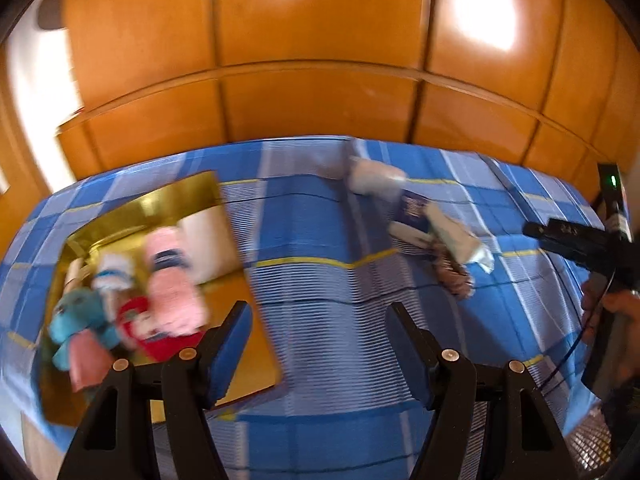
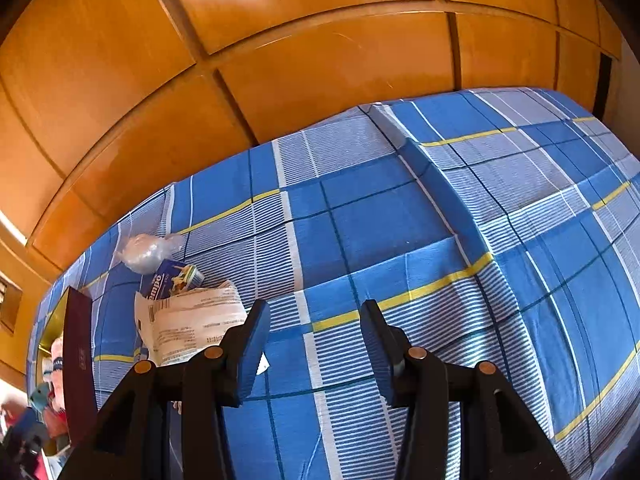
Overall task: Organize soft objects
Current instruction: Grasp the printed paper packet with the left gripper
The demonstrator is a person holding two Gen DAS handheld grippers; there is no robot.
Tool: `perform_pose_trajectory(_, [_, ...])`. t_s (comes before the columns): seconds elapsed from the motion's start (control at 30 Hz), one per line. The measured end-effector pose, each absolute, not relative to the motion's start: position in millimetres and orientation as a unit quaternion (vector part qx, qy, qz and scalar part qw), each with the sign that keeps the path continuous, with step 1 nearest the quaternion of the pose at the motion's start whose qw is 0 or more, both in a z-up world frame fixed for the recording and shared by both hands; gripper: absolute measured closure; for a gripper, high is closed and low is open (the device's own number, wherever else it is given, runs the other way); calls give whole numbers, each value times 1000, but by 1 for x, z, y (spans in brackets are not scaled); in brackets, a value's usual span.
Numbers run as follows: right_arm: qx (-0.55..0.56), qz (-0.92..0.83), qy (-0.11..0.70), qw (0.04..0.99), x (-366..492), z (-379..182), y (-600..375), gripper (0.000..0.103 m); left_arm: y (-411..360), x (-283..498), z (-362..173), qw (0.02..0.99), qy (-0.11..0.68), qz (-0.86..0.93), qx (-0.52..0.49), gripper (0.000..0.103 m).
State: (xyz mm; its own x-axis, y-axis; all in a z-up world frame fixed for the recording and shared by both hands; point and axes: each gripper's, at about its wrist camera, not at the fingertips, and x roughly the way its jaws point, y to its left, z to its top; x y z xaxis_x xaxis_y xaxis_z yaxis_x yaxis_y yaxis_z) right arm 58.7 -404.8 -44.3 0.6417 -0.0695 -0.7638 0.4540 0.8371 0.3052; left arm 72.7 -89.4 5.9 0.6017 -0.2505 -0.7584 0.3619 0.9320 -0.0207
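Both my grippers empty, left gripper (image 1: 320,344) fingers spread, plush toys (image 1: 132,300) in gold box (image 1: 176,196) beyond its left finger, right gripper (image 2: 314,354) fingers apart over blue plaid sheet (image 2: 400,216), white printed packet (image 2: 192,324) beside left finger.

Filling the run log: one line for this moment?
left gripper: open, empty | right gripper: open, empty | plush toys: in gold box | paper clutter: on bed

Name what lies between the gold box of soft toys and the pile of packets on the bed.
In the left wrist view, only bare checked bedsheet lies between the gold box and the pile of packets.
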Motion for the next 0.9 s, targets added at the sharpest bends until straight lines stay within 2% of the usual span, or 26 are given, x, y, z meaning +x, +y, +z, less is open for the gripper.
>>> perform_pose_trajectory(0.13, [265, -153, 399, 865, 56, -44, -410, 56, -130, 78, -1, 879, 405, -221, 116, 18])
perform_pose_trajectory(0.27, [281, -153, 396, 861, 53, -41, -414, 56, -180, 83, 1, 861, 369, -296, 187, 12])
perform_pose_trajectory(0.53, [314, -139, 397, 851, 49, -38, -420, 56, -267, 108, -15, 795, 329, -385, 334, 11])
perform_pose_trajectory(0.9, [360, -135, 399, 832, 46, -41, -431, 55, -326, 144, -64, 706, 360, -417, 446, 11])
